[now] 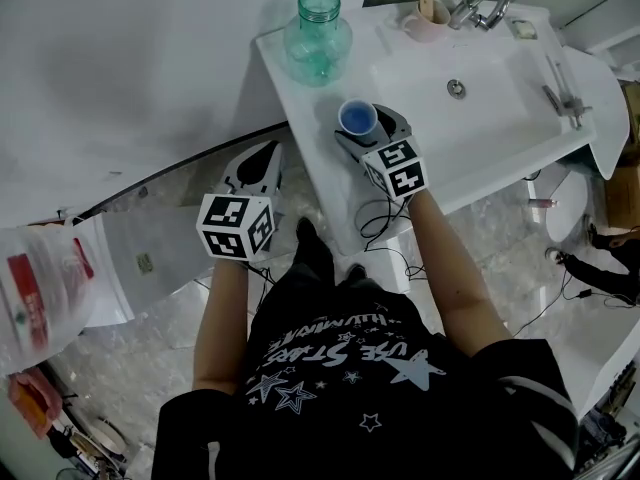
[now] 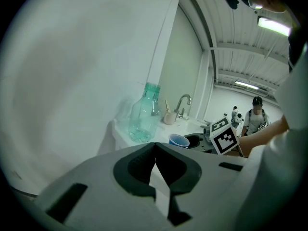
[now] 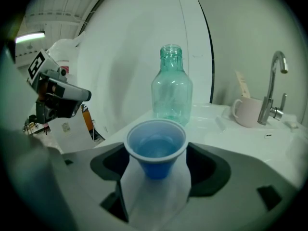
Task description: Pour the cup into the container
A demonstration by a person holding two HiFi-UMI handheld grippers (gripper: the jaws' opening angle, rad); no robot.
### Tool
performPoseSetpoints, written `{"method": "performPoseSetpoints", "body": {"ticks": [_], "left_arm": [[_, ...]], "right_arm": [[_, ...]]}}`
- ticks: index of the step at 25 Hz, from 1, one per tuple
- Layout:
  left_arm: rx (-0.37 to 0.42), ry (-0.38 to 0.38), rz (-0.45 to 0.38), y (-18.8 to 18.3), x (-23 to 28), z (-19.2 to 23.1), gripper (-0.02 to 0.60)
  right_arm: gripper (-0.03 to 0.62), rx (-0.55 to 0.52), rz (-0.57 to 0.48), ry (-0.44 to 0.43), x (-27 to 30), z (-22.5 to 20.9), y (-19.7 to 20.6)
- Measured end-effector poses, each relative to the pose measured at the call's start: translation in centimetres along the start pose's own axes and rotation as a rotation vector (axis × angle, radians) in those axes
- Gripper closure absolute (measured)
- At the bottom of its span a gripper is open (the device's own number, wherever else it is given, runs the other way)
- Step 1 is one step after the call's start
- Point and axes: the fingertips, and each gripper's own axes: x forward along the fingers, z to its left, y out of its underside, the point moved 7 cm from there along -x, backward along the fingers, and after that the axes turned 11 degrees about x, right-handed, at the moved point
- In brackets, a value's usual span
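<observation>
Near-left on white sink counter (image 1: 325,173): small blue plastic cup (image 1: 357,118), part-filled, upright | right gripper (image 3: 156,153) jaws spread around it | left gripper (image 2: 154,146) jaws together, empty | judged light, thin-walled, crushable: grip mid-wall gently

In the right gripper view the rim of the cup (image 3: 156,148) covers a little of the foot of the bottle (image 3: 172,88). In the head view the left edge cuts off the plastic bag (image 1: 40,293), and its print is too blurred to read.
</observation>
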Motion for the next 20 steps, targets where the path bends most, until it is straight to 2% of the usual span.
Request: {"method": "performPoseSetpoints", "body": {"ticks": [5,9,16,20], "left_arm": [[0.008,0.001,-0.018,-0.5,-0.6,-1.4,0.569],[0.019,0.014,-0.028,-1.0,-0.9,-3.7,0.570],[0.037,0.026,-0.047,-1.1,-2.3,-7.8,0.569],[0.041,0.035,-0.064,-1.0,-3.3,-10.3,0.569]], "right_arm": [[0.227,0.019,0.007,0.031,-2.4,-0.1,0.9],[0.262,0.033,0.002,0.053,-5.2,-0.7,1.7],[0.430,0.062,-0.076,0.087,-10.8,-0.4,1.7],[0.555,0.049,-0.121,0.139,-14.1,-0.2,1.9]]}}
